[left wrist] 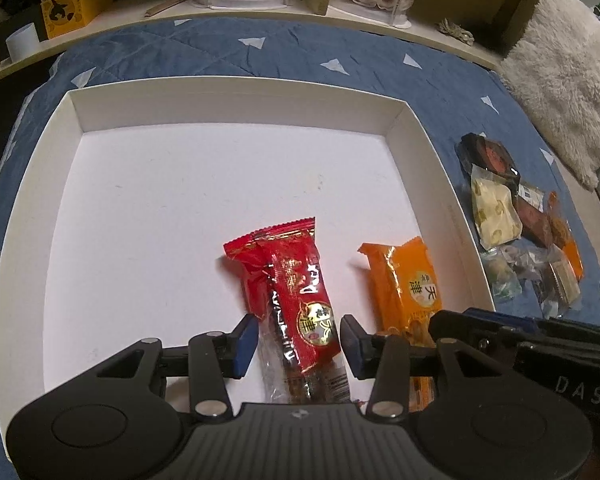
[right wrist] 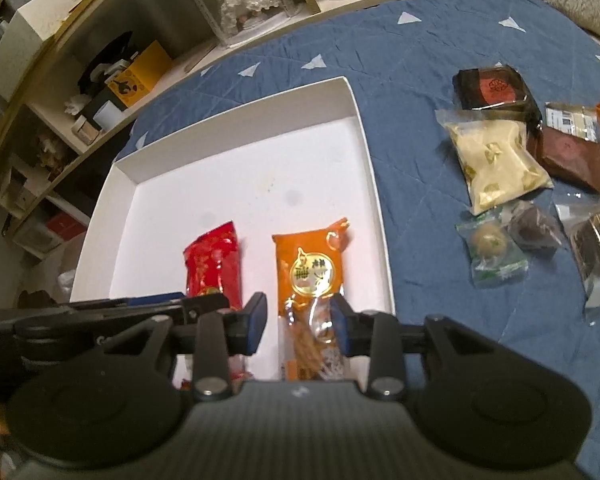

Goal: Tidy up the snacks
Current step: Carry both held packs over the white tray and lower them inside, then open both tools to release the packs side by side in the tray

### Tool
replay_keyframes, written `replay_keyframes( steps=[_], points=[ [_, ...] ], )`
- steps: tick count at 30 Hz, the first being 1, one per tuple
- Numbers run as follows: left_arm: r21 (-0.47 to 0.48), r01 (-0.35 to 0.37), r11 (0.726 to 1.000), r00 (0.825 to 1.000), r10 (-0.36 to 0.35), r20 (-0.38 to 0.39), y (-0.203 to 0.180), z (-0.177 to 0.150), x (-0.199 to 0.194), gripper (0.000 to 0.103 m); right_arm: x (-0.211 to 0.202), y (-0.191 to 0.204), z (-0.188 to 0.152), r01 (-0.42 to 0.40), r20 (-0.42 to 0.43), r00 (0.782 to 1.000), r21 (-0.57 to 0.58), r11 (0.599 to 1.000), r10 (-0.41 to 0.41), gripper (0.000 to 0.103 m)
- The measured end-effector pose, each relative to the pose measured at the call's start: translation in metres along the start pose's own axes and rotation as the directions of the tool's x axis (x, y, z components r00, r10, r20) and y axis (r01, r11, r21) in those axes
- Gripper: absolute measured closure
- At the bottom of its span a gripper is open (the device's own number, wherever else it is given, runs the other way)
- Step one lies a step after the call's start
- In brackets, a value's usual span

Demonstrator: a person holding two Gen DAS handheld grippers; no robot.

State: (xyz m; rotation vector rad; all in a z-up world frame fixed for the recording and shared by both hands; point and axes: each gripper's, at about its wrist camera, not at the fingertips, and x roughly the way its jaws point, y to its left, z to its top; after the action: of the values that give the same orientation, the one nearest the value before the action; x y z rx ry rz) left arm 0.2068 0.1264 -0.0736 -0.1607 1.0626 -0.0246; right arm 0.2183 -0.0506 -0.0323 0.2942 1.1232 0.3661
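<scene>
Red snack pack [left wrist: 296, 304] lies in white box [left wrist: 236, 96], near front edge, between left gripper [left wrist: 299, 342] fingers; fingers closed on it. Orange snack pack [right wrist: 310, 276] just beside, between right gripper [right wrist: 298, 322] fingers; slight gap visible, grip looks loosened or released. Risks: lifting left hand drags red pack out; grippers crowd, may knock packs. Remaining snacks [right wrist: 500, 160] wait on blue bedspread [right wrist: 420, 60], outside box.

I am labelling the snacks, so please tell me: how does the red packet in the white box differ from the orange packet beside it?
The red packet is red foil and lies left of the orange packet, which lies nearer the wall of the white box. The red packet sits between the left gripper's fingers, the orange packet between the right gripper's. Both are long, sealed, with a round gold label.
</scene>
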Motion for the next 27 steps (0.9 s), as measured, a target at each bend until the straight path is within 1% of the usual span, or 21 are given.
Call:
replay_keyframes(
  steps=[4,6,10,14,15,16,17,21,23,24,27],
  points=[
    [0.007,-0.005,1.0,1.0,0.005,0.006,-0.002,-0.002,-0.004,0.056,-0.003,0.001,0.0,0.009,0.007,1.0,-0.019,1.0,-0.009,0.062],
    [0.007,-0.006,1.0,1.0,0.006,0.011,-0.002,-0.003,-0.007,0.056,-0.006,0.002,-0.001,0.017,0.015,1.0,-0.029,0.999,-0.017,0.06],
    [0.004,-0.007,1.0,1.0,0.007,0.027,-0.002,-0.007,-0.017,0.056,-0.013,-0.001,-0.004,0.014,0.024,1.0,-0.036,0.999,-0.013,0.059],
    [-0.007,-0.011,1.0,0.999,0.011,0.042,-0.003,-0.013,-0.026,0.055,-0.019,-0.002,-0.007,0.022,0.039,0.999,-0.05,0.999,-0.02,0.054],
    [-0.009,-0.01,1.0,0.999,0.011,0.043,-0.004,-0.014,-0.028,0.054,-0.021,-0.002,-0.008,0.025,0.044,0.999,-0.056,0.998,-0.022,0.053],
    [-0.009,-0.011,1.0,0.999,0.012,0.044,-0.004,-0.016,-0.029,0.05,-0.022,-0.002,-0.009,0.029,0.051,0.998,-0.064,0.998,-0.026,0.05],
    [-0.008,-0.015,1.0,0.999,0.015,0.049,-0.005,-0.017,-0.032,0.047,-0.023,-0.002,-0.01,0.036,0.057,0.998,-0.071,0.997,-0.032,0.048],
    [-0.007,-0.028,1.0,0.998,0.028,0.06,-0.005,-0.023,-0.041,0.046,-0.029,-0.003,-0.014,0.055,0.074,0.996,-0.091,0.994,-0.048,0.044],
    [-0.008,-0.034,0.999,0.997,0.034,0.068,-0.004,-0.026,-0.046,0.04,-0.032,-0.004,-0.016,0.061,0.081,0.995,-0.101,0.993,-0.053,0.041],
    [-0.008,-0.038,0.999,0.997,0.039,0.072,-0.004,-0.028,-0.049,0.039,-0.034,-0.005,-0.016,0.066,0.083,0.995,-0.106,0.992,-0.058,0.04],
    [-0.017,-0.04,0.999,0.996,0.042,0.082,-0.002,-0.031,-0.055,0.035,-0.039,-0.007,-0.019,0.081,0.093,0.993,-0.116,0.99,-0.07,0.033]
  ],
)
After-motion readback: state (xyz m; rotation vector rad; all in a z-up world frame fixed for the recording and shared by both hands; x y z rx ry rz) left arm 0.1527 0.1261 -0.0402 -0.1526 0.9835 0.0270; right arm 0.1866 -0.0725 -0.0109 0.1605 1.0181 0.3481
